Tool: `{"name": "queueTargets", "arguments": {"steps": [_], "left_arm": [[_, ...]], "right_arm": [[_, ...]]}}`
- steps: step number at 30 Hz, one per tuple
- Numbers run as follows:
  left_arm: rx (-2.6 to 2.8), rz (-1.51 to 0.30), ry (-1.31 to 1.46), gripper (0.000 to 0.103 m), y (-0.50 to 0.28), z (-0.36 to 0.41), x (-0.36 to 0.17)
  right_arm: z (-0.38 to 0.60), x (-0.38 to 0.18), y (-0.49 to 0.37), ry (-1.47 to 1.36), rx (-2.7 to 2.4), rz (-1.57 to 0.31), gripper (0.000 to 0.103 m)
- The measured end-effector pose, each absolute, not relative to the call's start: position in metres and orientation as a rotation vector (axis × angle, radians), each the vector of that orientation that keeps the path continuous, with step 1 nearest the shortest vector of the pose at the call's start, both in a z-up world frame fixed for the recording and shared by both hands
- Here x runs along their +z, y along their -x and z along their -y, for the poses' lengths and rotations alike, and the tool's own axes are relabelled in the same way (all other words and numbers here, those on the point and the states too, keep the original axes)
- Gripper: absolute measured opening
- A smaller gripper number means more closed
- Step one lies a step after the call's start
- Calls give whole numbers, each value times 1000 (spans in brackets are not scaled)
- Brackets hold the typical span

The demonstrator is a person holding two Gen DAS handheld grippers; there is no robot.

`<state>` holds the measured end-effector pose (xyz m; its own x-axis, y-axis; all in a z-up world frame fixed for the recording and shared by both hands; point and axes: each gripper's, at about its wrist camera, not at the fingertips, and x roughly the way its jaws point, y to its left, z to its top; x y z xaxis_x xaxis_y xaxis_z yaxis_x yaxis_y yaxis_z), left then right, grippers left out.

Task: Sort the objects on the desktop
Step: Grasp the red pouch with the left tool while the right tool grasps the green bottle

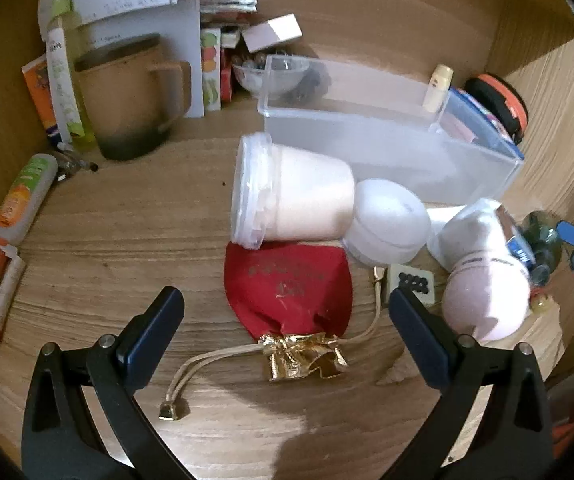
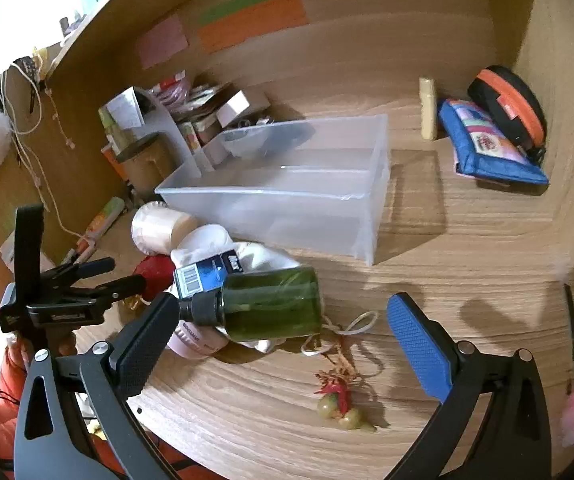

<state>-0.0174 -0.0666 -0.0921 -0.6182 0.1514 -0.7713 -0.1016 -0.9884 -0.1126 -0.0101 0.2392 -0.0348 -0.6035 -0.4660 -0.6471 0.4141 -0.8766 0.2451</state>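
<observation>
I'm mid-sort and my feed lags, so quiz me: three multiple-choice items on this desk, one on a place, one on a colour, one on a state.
1. Where is the red pouch?
A. inside the clear bin
B. on the desk ahead of the left gripper
C. in the mug

2. What colour is the bottle lying by the right gripper?
A. green
B. yellow
C. white

3. How does the cream tub sit?
A. upright
B. on its side
C. stacked on the mug

Answers:
1 B, it lies on bare wood between the open fingers of the left gripper.
2 A, dark green with a black cap.
3 B, its lid faces sideways.
</observation>
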Motion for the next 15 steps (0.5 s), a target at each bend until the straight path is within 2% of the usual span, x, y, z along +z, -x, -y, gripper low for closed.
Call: {"name": "queueTargets", "arguments": {"steps": [3,6,10,14,15], "left_arm": [[2688,100,1327,103,22,65,-99],[2684,142,1367,103,28,66,-105],[2709,143,1368,103,34,65,-106],[2732,98,1368,103,34,58,-109],[2736,81,1365,103,33,56,-109]], "right_arm": [[-234,-41,13,-1024,-2435,82,103],[-230,-45,16,-1025,-2429,75,96],[-228,-46,17,-1009,-2410,88,95],[-225,-44,15,-982,-2380,108,95],[-223,-44,14,-972,-2383,99,91]]}}
